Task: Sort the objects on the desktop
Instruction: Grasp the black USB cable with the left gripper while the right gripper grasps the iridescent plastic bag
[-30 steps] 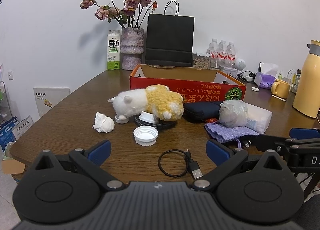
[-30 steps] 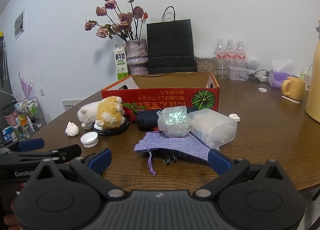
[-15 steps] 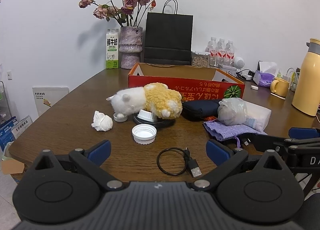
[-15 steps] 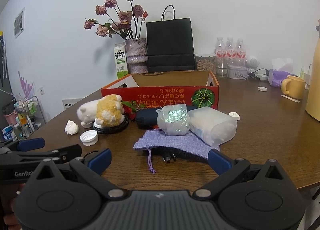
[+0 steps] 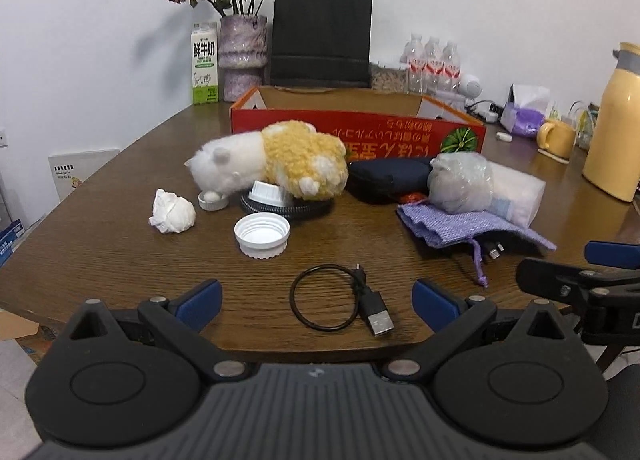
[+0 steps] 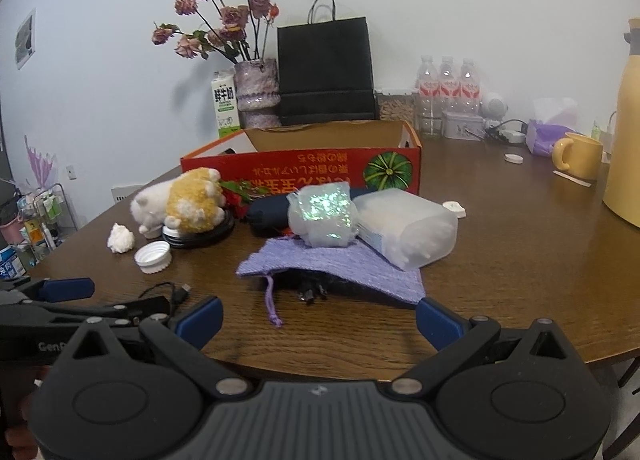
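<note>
A red cardboard box [image 5: 356,125] stands open at mid table. In front of it lie a white and yellow plush toy [image 5: 272,163], a crumpled tissue [image 5: 172,211], a white lid [image 5: 262,235], a black USB cable [image 5: 340,302], a purple pouch [image 6: 332,264], a clear plastic bag [image 6: 324,213] and a dark case [image 5: 384,177]. My left gripper [image 5: 316,302] is open and empty at the near table edge, just before the cable. My right gripper [image 6: 318,320] is open and empty, just before the pouch.
A black paper bag [image 5: 320,43], a vase of dried roses [image 5: 242,51], a milk carton [image 5: 205,63] and water bottles [image 5: 432,63] stand at the back. A yellow thermos [image 5: 614,123] and yellow mug [image 6: 578,155] stand at the right.
Both grippers have moved forward and lower toward the table. The objects look closer. Nothing on the table has moved.
</note>
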`<state>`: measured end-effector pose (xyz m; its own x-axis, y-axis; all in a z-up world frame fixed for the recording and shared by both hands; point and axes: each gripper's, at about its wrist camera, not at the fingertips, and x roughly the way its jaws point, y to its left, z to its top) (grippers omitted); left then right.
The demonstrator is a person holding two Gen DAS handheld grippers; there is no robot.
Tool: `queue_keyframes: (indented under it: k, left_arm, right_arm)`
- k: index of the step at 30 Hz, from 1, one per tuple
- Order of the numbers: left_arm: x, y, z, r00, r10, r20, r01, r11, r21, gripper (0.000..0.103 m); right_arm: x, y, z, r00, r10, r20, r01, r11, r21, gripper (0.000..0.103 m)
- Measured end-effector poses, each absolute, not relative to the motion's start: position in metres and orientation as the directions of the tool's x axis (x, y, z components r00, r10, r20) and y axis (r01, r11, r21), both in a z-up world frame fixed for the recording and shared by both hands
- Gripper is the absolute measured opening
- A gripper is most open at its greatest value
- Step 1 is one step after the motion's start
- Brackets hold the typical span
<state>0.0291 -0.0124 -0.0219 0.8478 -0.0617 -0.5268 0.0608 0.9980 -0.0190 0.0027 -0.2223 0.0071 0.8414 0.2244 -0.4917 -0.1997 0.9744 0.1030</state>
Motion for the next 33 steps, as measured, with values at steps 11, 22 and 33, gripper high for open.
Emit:
queue_keyframes:
  k: [11, 22, 33]
  left_arm:
    - [0.043, -0.019, -0.032, 0.818, -0.064, -0.571, 0.082, 0.997, 0.006, 0.076]
    - [0.042, -0.023, -0.027, 0.830, -0.075, -0.553, 0.114, 0.993, 0.036, 0.013]
    - [0.050, -0.022, -0.025, 0.845, -0.093, -0.527, 0.128, 0.991, 0.031, 0.013]
  right_arm:
    - [0.016, -0.229, -0.005, 0.827, 0.218, -0.518, -0.184, 0.976, 0.117, 0.103]
    - [0.021, -0.227, -0.004, 0.832, 0.224, -0.507, -0.202, 0.974, 0.098, 0.103]
    - [0.059, -0.213, 0.006, 0.869, 0.236, -0.435, -0.254, 0.967, 0.018, 0.098]
